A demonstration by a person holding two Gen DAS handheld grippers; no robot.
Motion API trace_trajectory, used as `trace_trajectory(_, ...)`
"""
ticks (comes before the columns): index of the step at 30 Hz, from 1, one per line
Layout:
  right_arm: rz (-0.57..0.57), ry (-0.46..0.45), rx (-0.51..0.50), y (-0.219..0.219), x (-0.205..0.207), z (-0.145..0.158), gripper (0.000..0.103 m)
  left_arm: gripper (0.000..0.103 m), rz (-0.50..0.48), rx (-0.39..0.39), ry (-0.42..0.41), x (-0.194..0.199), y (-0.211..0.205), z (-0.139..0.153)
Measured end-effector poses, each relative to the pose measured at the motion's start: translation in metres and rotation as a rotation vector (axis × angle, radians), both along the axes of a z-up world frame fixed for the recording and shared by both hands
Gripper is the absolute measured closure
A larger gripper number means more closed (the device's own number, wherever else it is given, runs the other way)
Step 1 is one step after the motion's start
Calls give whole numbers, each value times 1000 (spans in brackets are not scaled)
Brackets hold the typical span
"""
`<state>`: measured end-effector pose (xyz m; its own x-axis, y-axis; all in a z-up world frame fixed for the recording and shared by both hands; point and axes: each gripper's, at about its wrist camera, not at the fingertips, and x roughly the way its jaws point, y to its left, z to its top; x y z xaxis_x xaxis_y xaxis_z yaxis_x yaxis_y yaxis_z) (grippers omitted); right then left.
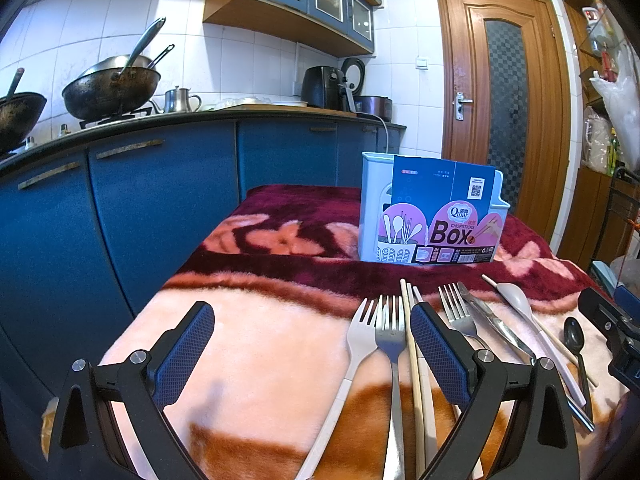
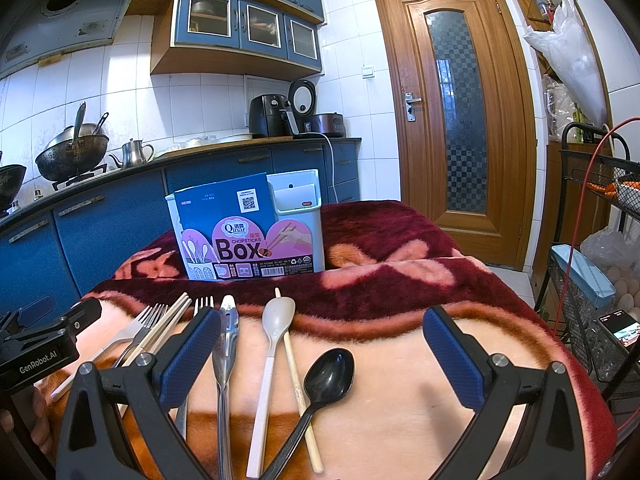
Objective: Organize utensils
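A pale blue utensil box (image 1: pixel 370 208) with a "Chopsticks Box" card stands at the far side of the blanket; it also shows in the right wrist view (image 2: pixel 298 204). Utensils lie in a row in front: a white fork (image 1: pixel 358 344), a steel fork (image 1: pixel 390 332), chopsticks (image 1: pixel 412 344), another fork (image 1: pixel 456 312), steel tongs (image 2: pixel 226 344), a grey-white spoon (image 2: pixel 276 320), a single chopstick (image 2: pixel 296 380), a black spoon (image 2: pixel 330 372). My left gripper (image 1: pixel 312 344) is open above the blanket, left of the forks. My right gripper (image 2: pixel 322 344) is open above the spoons.
The table is covered by a pink and maroon blanket (image 2: pixel 400 380). Blue kitchen cabinets (image 1: pixel 120 208) with woks run along the left. A wooden door (image 2: pixel 452 120) is behind. A wire rack (image 2: pixel 592 280) with bags and a phone stands at the right.
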<state>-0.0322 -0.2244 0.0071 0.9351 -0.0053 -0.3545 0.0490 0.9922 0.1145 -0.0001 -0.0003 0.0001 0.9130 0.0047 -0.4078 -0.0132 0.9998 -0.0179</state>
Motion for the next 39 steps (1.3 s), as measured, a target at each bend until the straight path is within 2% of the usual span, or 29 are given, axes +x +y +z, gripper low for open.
trace_trajectory(19, 11, 16, 0, 1, 0, 2, 0, 5, -6, -4, 25, 1, 6, 1)
trace_trajectory(24, 44, 69, -3, 2, 6, 3, 0, 5, -15, -16, 58, 5, 9, 2)
trace_trajectory(30, 86, 143, -16, -6, 10, 10, 0, 5, -24, 38, 103, 8, 13, 14)
trace_trajectory(34, 109, 225, -27, -12, 15, 18, 0, 5, -35, 38, 182, 17, 20, 19)
trace_trajectory(39, 129, 337, -56, -15, 23, 19, 0, 5, -34, 105, 283, 33, 24, 20)
